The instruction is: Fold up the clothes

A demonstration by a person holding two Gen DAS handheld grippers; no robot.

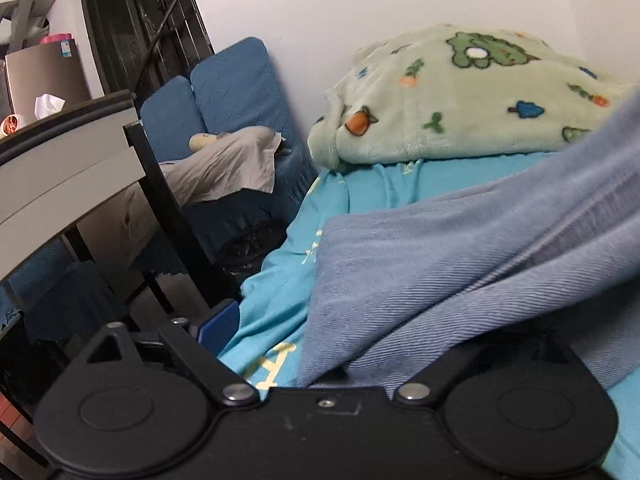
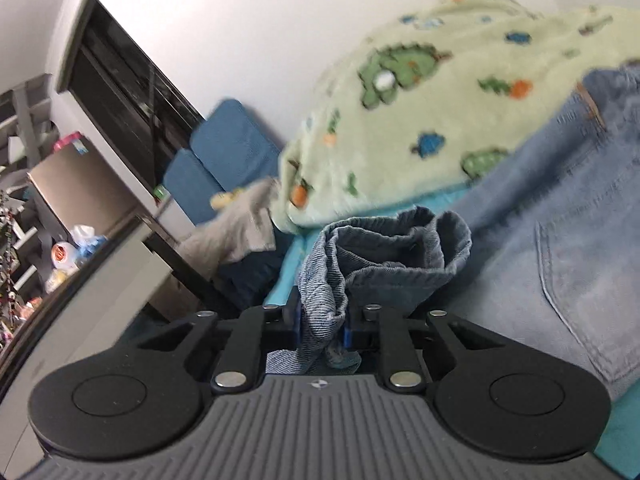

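Right wrist view: right hand-held gripper (image 2: pixel 322 328) closed tight on a bunched hem of the jeans (image 2: pixel 560 216), blue pads pinching denim on both sides, cuff opening puckered just ahead of the jaws. Beyond the pinch the leg runs away up and to the right, toward a back pocket and what looks like a belt loop near the waistband, so long axis reads as hem near this gripper, waist far right. Jeans lie on the bed (image 2: pixel 624 432), turquoise sheet showing below them, with a green fleece blanket (image 2: pixel 400 120) heaped beyond. Left wrist view: left hand-held gripper (image 1: pixel 320 332) wide open; one blue pad shows at left, right finger hidden under the denim, which drapes over that side, so it's under the cloth rather than pinching it. Judgement: step in hand is carrying the hem over toward the waist. Keep the pinch firm, lift only enough to clear the lower layer, travel along the leg's axis, and have the left gripper steady the fold line so hem meets waistband squarely.
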